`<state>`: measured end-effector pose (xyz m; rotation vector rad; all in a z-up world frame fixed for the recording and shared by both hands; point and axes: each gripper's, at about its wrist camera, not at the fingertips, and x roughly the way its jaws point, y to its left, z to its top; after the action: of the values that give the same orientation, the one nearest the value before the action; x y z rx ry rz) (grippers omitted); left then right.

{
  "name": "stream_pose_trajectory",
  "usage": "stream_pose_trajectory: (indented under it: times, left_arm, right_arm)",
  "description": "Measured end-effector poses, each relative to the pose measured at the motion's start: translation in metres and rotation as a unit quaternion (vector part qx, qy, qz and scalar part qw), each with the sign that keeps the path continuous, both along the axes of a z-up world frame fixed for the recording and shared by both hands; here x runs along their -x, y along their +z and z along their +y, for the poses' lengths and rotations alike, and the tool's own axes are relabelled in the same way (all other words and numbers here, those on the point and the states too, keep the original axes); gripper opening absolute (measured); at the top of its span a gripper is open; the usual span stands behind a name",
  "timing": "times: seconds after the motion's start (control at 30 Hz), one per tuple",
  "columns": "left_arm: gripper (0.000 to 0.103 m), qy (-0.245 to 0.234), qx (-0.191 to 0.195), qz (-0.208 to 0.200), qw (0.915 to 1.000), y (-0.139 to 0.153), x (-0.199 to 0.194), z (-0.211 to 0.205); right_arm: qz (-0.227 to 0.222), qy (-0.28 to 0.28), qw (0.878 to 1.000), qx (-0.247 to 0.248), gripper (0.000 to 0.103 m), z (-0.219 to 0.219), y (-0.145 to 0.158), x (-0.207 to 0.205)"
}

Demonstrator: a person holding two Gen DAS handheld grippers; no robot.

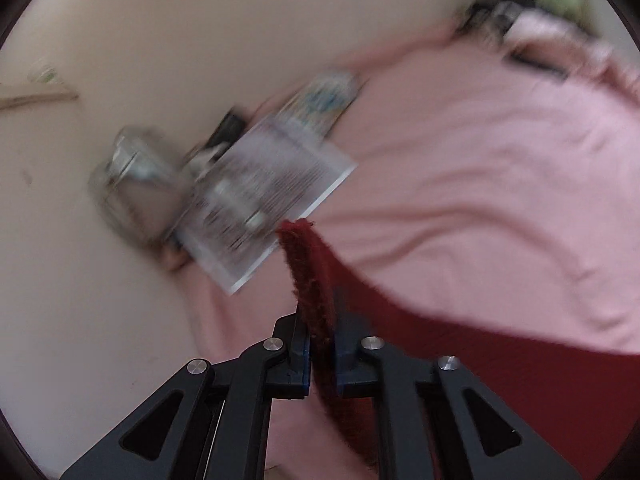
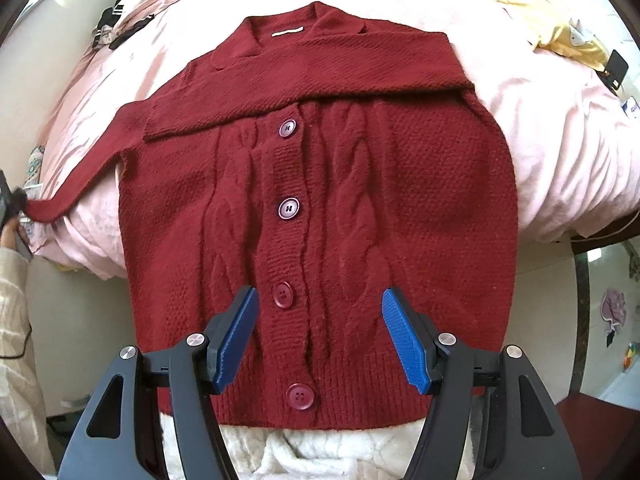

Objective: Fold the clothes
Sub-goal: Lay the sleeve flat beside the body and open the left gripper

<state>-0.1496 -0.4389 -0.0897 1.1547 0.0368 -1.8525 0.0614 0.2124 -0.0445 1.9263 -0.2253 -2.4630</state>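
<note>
Pinching the red cardigan (image 2: 320, 200) cuff, left hand-held gripper (image 1: 321, 354), right hand-held gripper (image 2: 318, 340) spread wide, neck label (image 2: 288, 31) unreadable

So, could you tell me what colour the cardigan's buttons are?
Dark red-purple buttons, matching the cardigan; clearest in the right wrist view.

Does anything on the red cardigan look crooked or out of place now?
One sleeve is folded across the chest, but the other sleeve is stretched off the bed's edge, its cuff pinched in the left tongs. The right tongs hover open over the hem.
</note>
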Motion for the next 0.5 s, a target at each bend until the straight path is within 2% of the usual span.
stream_pose_trajectory:
  times: [0.03,0.07,0.1,0.13,0.17,0.2,0.23,0.27,0.3,0.33,0.37,0.4,0.47,0.5]
  left_arm:
    - [0.030,0.027,0.027,-0.024,0.9990,0.000,0.001,-0.001]
    - [0.038,0.035,0.053,-0.030,0.9975,0.003,0.000,0.003]
    - [0.052,0.029,0.086,-0.026,0.9955,0.010,0.001,0.014]
    - [0.069,0.015,0.126,-0.018,0.9917,0.021,0.004,0.031]
    - [0.076,-0.006,0.162,-0.006,0.9867,0.032,0.007,0.052]
    - [0.087,-0.040,0.174,0.014,0.9839,0.042,0.010,0.076]
    - [0.092,-0.085,0.137,0.033,0.9864,0.045,0.012,0.095]
    - [0.092,-0.134,0.070,0.044,0.9876,0.039,0.014,0.112]
    - [0.092,-0.181,0.003,0.055,0.9819,0.034,0.016,0.129]
    - [0.092,-0.227,-0.064,0.066,0.9695,0.028,0.017,0.146]
    - [0.092,-0.272,-0.131,0.076,0.9504,0.022,0.019,0.163]
    - [0.093,-0.301,-0.166,0.062,0.9372,0.007,0.022,0.181]
    - [0.093,-0.320,-0.153,-0.025,0.9348,-0.044,0.032,0.217]
    - [0.093,-0.320,-0.146,-0.047,0.9347,-0.060,0.034,0.228]
  right_arm:
    - [-0.001,0.000,1.000,0.000,0.065,0.000,0.000,0.000]
    - [-0.002,0.000,1.000,0.000,0.065,-0.001,-0.001,0.001]
    - [-0.004,0.002,1.000,0.000,0.065,-0.003,-0.001,0.001]
    - [-0.005,0.004,1.000,0.000,0.065,-0.005,-0.002,0.002]
    - [-0.006,0.007,1.000,-0.001,0.065,-0.007,-0.002,0.002]
    - [-0.006,0.010,1.000,-0.001,0.065,-0.010,-0.003,0.002]
    - [-0.006,0.013,1.000,-0.001,0.065,-0.012,-0.003,0.002]
    - [-0.006,0.016,1.000,-0.002,0.065,-0.015,-0.003,0.002]
    - [-0.006,0.018,1.000,-0.002,0.065,-0.018,-0.003,0.001]
    - [-0.006,0.020,1.000,-0.001,0.065,-0.020,-0.004,0.001]
    - [-0.007,0.021,1.000,0.000,0.065,-0.022,-0.004,0.001]
    - [-0.008,0.023,1.000,0.000,0.065,-0.024,-0.005,0.001]
    - [-0.007,0.025,1.000,0.002,0.065,-0.025,-0.005,-0.001]
    - [-0.007,0.026,1.000,0.002,0.065,-0.025,-0.004,-0.001]
